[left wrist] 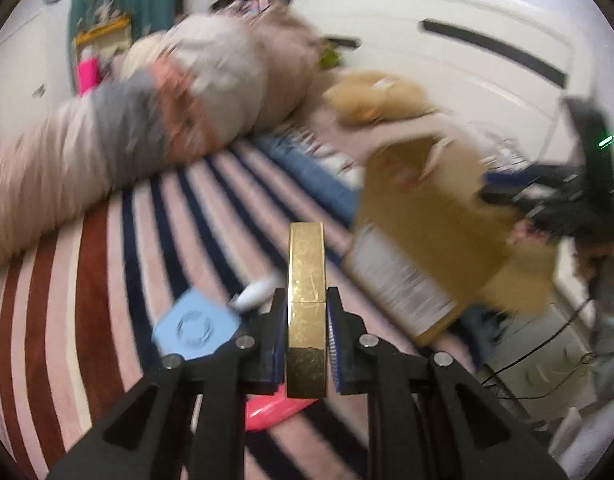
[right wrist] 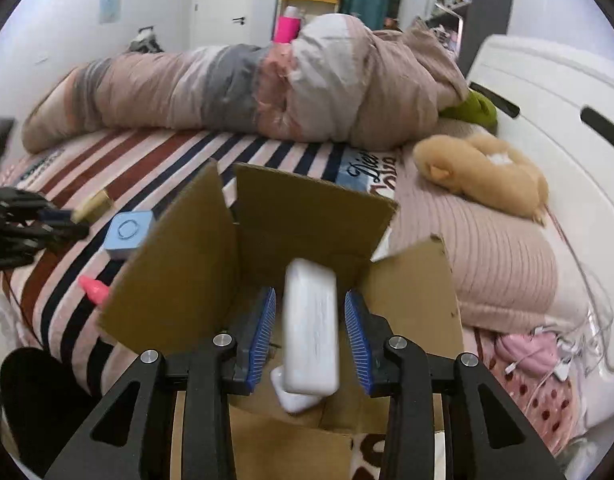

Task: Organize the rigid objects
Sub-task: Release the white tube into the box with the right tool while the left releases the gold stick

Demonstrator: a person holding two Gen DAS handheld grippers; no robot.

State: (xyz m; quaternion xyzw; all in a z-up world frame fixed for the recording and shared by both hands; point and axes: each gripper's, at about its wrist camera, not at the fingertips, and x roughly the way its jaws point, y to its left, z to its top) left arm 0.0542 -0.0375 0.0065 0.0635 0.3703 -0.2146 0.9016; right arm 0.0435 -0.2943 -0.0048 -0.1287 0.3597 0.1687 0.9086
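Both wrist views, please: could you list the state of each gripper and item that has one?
Left gripper: shut on gold bar.
Right gripper: open around white block, pads apart from it.
Box: open, flaps up.
Blue case: lying on blanket.
Pink item: lying beside box.

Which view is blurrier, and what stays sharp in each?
Left wrist: heavy motion smear over the cardboard box and bedding; only the left gripper and its gold bar stay crisp. Right wrist: mostly sharp, only the white block between open fingers is slightly blurred.
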